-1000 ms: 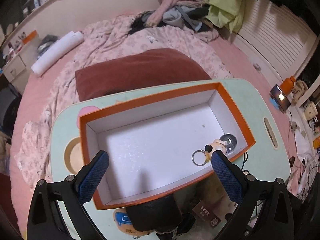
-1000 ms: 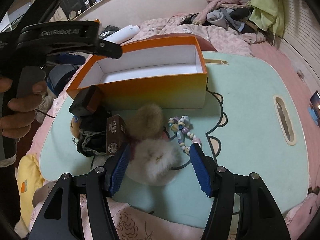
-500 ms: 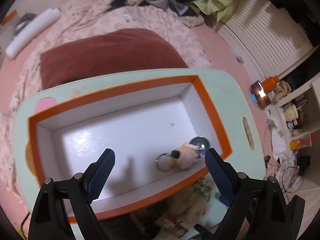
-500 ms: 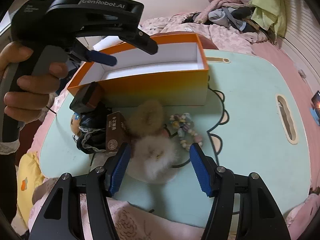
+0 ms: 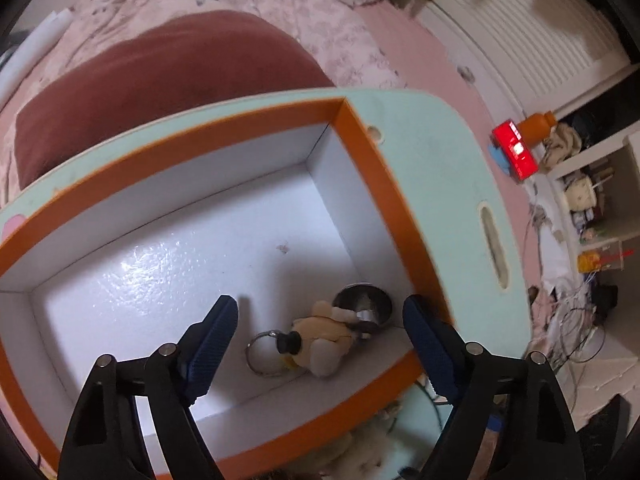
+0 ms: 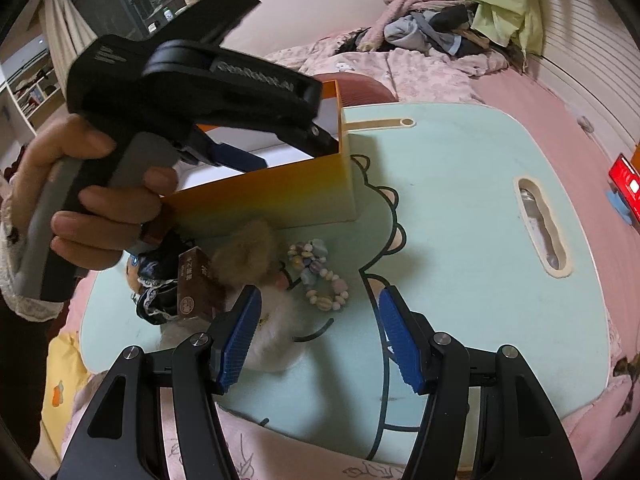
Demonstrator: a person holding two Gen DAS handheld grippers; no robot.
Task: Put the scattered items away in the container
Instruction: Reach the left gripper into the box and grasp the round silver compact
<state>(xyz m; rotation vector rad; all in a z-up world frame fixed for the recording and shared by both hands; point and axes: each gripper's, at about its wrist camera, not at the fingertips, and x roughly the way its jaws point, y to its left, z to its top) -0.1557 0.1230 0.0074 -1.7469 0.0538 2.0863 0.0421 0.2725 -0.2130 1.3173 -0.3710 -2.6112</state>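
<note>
The left gripper (image 5: 320,330) hangs spread over a plush keychain (image 5: 320,338) inside the orange box (image 5: 372,168). The right gripper (image 6: 320,336), also spread, hovers above a fluffy toy (image 6: 276,336) beside a bead bracelet (image 6: 320,280).

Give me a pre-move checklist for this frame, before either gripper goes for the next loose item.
1. Left gripper empty and open over the orange box: ok.
2. Plush keychain lying on the box floor beside the metal tin: ok.
3. Right gripper open, nothing between its fingers: ok.
4. Tidying finished: not ok; white fluffy ball, bead bracelet, brown packet and dark doll remain on the mint table.
5. Right gripper lined up on the white fluffy ball: cannot tell.
</note>
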